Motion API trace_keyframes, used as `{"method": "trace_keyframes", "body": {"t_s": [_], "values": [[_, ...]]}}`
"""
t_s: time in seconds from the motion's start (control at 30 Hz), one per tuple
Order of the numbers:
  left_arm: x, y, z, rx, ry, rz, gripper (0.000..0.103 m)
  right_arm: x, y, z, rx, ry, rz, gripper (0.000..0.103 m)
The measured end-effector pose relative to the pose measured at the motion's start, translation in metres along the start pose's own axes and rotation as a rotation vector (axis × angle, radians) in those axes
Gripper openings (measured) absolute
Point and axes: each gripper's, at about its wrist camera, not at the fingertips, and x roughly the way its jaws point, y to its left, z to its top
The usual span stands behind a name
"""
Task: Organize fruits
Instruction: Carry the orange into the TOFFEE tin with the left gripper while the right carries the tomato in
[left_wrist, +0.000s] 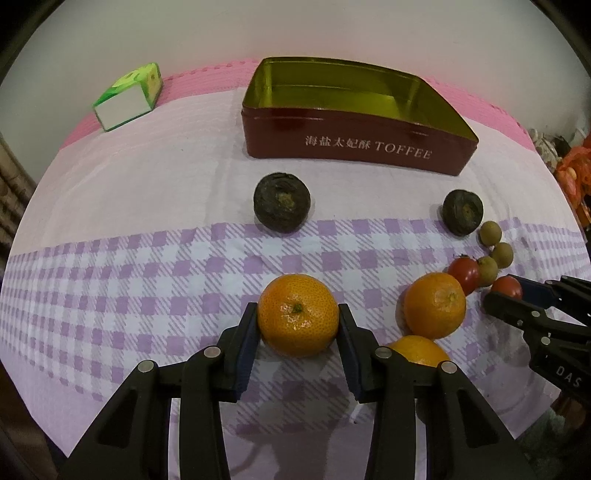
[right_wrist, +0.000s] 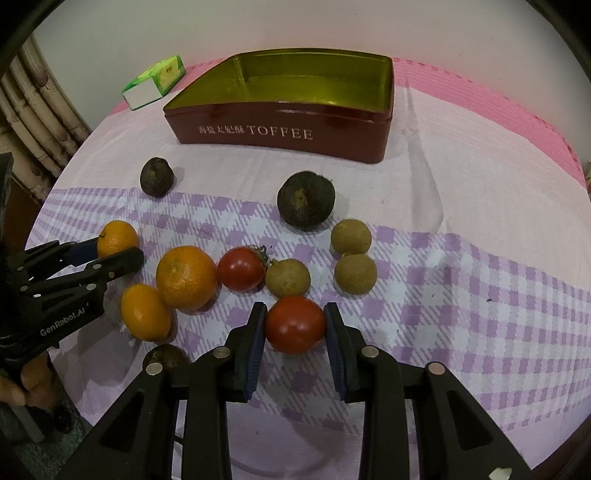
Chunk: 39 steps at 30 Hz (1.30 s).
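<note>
open cloth (left_wrist: 147, 192) before tin (left_wrist: 354, 144) — dark fruits (left_wrist: 282, 202) between

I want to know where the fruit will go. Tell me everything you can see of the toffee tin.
The toffee tin is a rectangular metal box, dark red outside with pale "TOFFEE" lettering and Chinese characters on its near wall, shiny gold-green inside. It has no lid on, stands upright and looks empty. It sits at the far side of the cloth-covered table, beyond all the fruit. Nothing touches it but the cloth; both grippers are well short of it.

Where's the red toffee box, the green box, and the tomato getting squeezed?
Red metal toffee tin (right_wrist: 280, 138): right wrist view, front wall.
Green cardboard box (left_wrist: 127, 98): left wrist view, white side.
Round red tomato (right_wrist: 294, 325): right wrist view, middle.
</note>
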Motion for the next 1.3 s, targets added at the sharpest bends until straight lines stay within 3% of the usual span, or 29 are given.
{"method": "trace_keyframes", "body": {"t_s": [0.33, 0.87, 1.3], "values": [[-0.019, 0.011, 0.027, -0.016, -0.062, -0.006, 0.042, -0.015, -0.007, 0.024, -0.015, -0.039, -0.018, 0.029], [-0.030, 0.025, 0.123, 0.016, -0.193, -0.007, 0.042, -0.019, -0.011, 0.111, -0.014, -0.126, -0.034, 0.029], [0.019, 0.007, 0.170, 0.081, -0.140, -0.002, 0.042, 0.026, -0.014, 0.155, -0.008, -0.064, -0.059, 0.029]]}}
